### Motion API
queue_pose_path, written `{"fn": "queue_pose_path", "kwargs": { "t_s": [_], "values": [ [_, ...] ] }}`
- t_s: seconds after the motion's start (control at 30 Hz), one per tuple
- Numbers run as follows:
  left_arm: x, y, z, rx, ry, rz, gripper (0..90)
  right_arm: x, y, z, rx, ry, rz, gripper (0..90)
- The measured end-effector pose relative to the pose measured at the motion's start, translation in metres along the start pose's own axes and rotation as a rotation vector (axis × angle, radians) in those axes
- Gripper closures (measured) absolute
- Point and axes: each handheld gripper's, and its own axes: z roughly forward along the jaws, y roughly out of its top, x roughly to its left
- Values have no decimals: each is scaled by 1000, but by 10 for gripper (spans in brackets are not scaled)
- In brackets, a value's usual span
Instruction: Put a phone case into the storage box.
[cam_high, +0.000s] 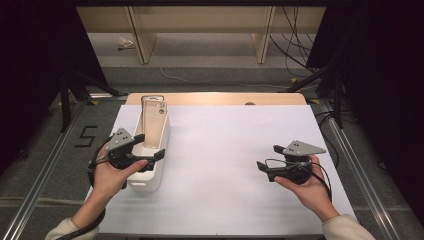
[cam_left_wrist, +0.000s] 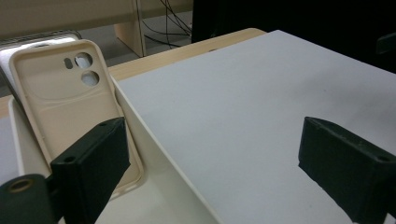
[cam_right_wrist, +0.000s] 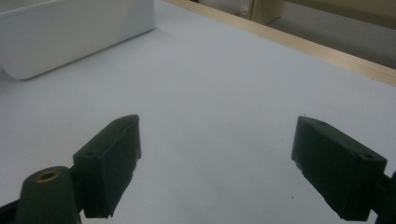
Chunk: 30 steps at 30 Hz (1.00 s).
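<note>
Gaping wide and empty, left gripper (cam_high: 149, 146) fingers astride the white bin's (cam_high: 150, 180) wall; right gripper (cam_high: 267, 157) likewise apart.

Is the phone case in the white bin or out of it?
In: the phone case stands tilted inside the white bin, leaning on its far end.

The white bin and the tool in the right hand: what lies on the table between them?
Nothing: in the high view only bare white table cover stretches from the white bin to the right tool.

Left gripper (cam_high: 148, 146) and right gripper (cam_high: 266, 158), jaws wide apart.
</note>
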Motion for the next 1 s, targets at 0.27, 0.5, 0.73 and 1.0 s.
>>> {"fn": "queue_pose_path", "kwargs": {
  "t_s": [0.27,0.5,0.73,1.0],
  "values": [
    [-9,-11,-5,-5,-11,12,86,0,0,0,0,1,0,166],
    [-16,-19,-6,-22,-10,28,99,0,0,0,1,1,1,166],
    [-20,-28,-5,-13,-13,43,99,0,0,0,-3,1,-2,166],
    [-22,-37,-6,3,-11,66,96,0,0,0,0,3,-2,166]
  ]
}}
